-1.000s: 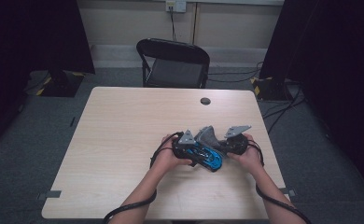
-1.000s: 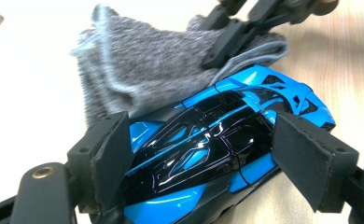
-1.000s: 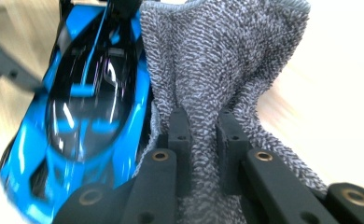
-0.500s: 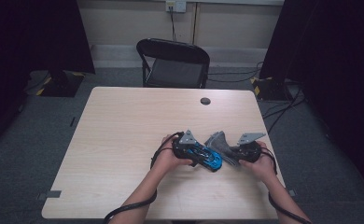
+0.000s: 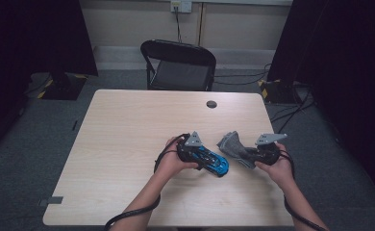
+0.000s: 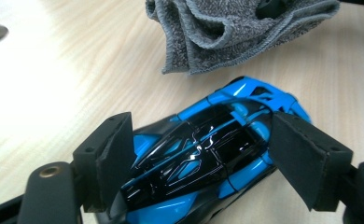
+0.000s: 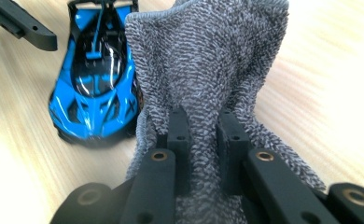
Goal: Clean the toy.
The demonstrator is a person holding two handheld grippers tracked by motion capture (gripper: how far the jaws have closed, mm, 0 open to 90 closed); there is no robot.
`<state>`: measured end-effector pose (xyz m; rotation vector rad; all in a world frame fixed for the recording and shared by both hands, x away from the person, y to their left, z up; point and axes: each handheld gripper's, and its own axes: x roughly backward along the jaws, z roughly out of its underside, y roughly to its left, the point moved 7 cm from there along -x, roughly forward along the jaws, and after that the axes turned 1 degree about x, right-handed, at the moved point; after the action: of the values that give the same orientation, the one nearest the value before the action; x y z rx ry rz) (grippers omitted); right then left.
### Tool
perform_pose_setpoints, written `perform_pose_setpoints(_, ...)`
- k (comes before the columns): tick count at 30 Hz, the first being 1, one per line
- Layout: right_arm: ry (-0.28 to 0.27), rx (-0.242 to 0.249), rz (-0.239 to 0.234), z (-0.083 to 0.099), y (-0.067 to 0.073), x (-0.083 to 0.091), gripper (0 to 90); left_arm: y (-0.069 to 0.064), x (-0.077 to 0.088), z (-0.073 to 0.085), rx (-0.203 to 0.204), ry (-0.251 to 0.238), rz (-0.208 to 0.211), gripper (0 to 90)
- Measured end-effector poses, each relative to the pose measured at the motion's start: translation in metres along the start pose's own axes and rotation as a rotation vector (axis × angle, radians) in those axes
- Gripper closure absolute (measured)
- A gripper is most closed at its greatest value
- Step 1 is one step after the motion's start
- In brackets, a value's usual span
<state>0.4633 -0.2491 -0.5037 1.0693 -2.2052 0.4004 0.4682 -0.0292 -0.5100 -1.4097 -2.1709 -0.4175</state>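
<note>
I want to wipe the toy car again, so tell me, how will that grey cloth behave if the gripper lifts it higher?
The grey cloth will likely stay floppy: it folds and bunches where the right gripper pinches it. It looks light, probably lifting without strain. Its looped terry surface should grip rather than slip, though loose corners may drag over the blue toy car beside it.

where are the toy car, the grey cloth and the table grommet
blue toy car (image 6: 194,158), left gripper view, on its black glossy roof
grey cloth (image 7: 208,60), right gripper view, on the towelling above the jaws
round table grommet (image 5: 211,104), high view, on its dark cap
</note>
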Motion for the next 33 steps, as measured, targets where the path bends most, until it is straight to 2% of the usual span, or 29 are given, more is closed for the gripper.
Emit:
perform_pose_setpoints(6, -0.042, 0.03, -0.01, -0.029, 0.009, 0.007, 78.9, 0.009, 0.031, -0.002, 0.036, -0.013, -0.033, 20.9)
perform_pose_setpoints(11, -0.068, 0.078, -0.06, -0.059, 0.029, 0.0, 78.8, 0.017, 0.061, 0.007, 0.045, -0.015, -0.06, 20.7)
perform_pose_setpoints(17, -0.045, 0.164, -0.135, -0.082, 0.066, -0.03, 78.8, 0.026, 0.102, 0.025, 0.066, -0.022, -0.099, 20.5)
perform_pose_setpoints(21, -0.033, 0.21, -0.194, -0.094, 0.092, -0.054, 78.8, 0.034, 0.125, 0.04, 0.098, -0.039, -0.132, 20.3)
perform_pose_setpoints(26, -0.015, 0.258, -0.266, -0.107, 0.12, -0.079, 78.8, 0.039, 0.146, 0.056, 0.139, -0.062, -0.166, 19.8)
perform_pose_setpoints(28, -0.007, 0.28, -0.285, -0.11, 0.13, -0.089, 78.8, 0.039, 0.153, 0.06, 0.14, -0.056, -0.176, 19.7)
perform_pose_setpoints(31, 0.015, 0.315, -0.31, -0.111, 0.145, -0.103, 78.7, 0.038, 0.164, 0.062, 0.155, -0.081, -0.184, 19.5)
perform_pose_setpoints(33, 0.025, 0.319, -0.338, -0.109, 0.155, -0.113, 78.7, 0.037, 0.17, 0.062, 0.146, -0.082, -0.195, 19.0)
